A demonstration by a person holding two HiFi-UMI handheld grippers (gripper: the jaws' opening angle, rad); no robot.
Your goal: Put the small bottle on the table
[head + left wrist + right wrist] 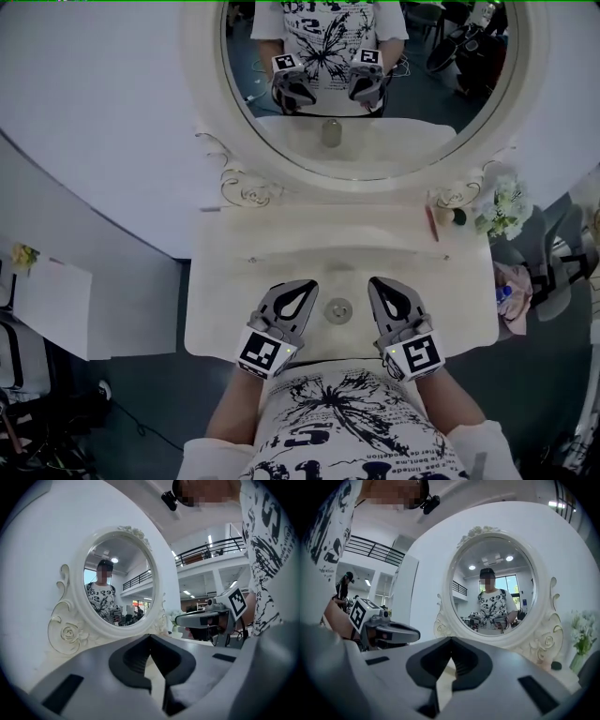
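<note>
The small bottle (337, 309) stands upright on the cream dressing table (234, 291), close to its front edge, and I see it from above as a round grey cap. My left gripper (308, 284) lies to its left and my right gripper (377, 281) to its right, both a short way off it. Both point toward the mirror. In the left gripper view the jaws (150, 636) are shut with nothing between them; the right gripper view shows the same (450, 639). Neither gripper view shows the bottle.
A round mirror (366, 75) in an ornate white frame stands at the table's back and reflects the person and both grippers. White flowers (503, 211), small jars (448, 214) and a red pen (432, 223) sit at the back right. The person's body is at the front edge.
</note>
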